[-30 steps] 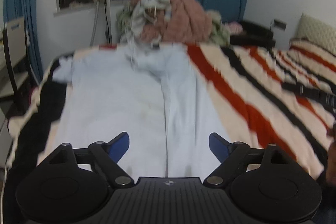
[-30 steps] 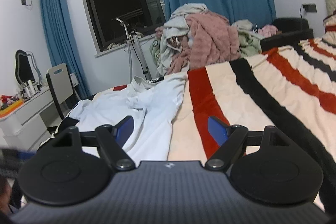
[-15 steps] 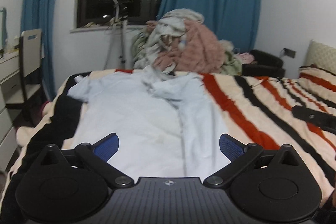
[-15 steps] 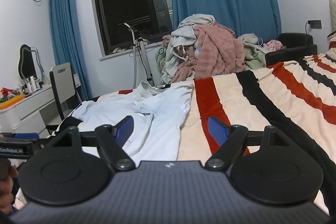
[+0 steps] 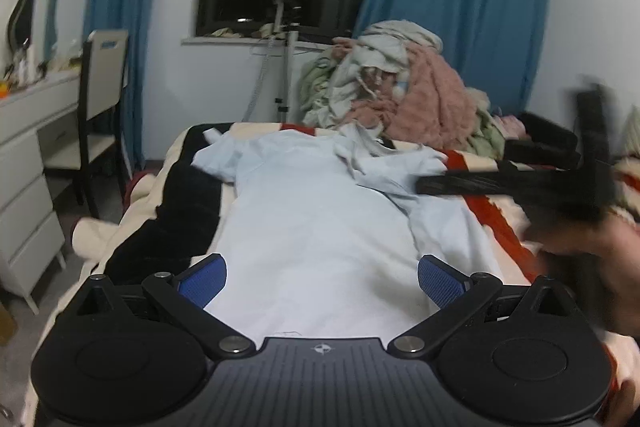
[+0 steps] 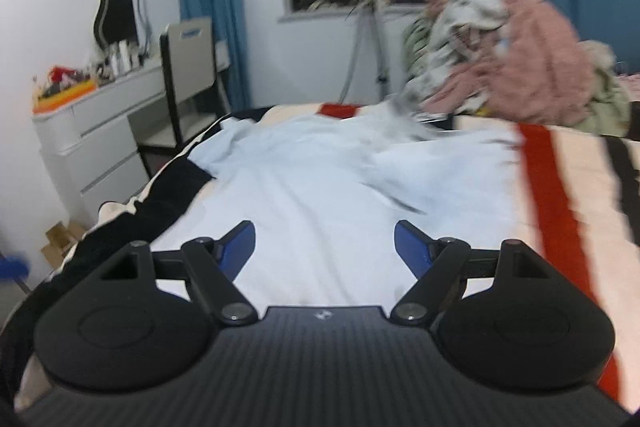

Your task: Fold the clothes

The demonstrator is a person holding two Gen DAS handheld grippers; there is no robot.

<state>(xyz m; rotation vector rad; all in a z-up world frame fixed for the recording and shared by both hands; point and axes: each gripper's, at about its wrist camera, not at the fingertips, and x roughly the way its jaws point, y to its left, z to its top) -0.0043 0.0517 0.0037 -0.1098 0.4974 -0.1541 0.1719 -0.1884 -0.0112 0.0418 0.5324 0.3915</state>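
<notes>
A pale blue shirt (image 5: 320, 223) (image 6: 320, 195) lies spread along the striped bed, collar at the far end, its right side folded inward over the body. My left gripper (image 5: 322, 277) hovers wide open over the shirt's near hem with nothing between its fingers. My right gripper (image 6: 324, 243) is open too, above the shirt's lower middle, holding nothing. In the left wrist view the right gripper (image 5: 516, 183) appears as a blurred black shape over the shirt's right edge, held by a hand (image 5: 596, 267).
A tall pile of clothes (image 5: 400, 91) (image 6: 504, 55) sits at the bed's far end. The striped blanket (image 6: 560, 195) stretches to the right. A white dresser (image 5: 24, 163) (image 6: 92, 139) and a chair (image 5: 102, 103) stand left of the bed, below a dark window.
My right gripper swung left, from over the red stripe to above the shirt, and entered the left wrist view. My left gripper widened and shifted left and back along the shirt.
</notes>
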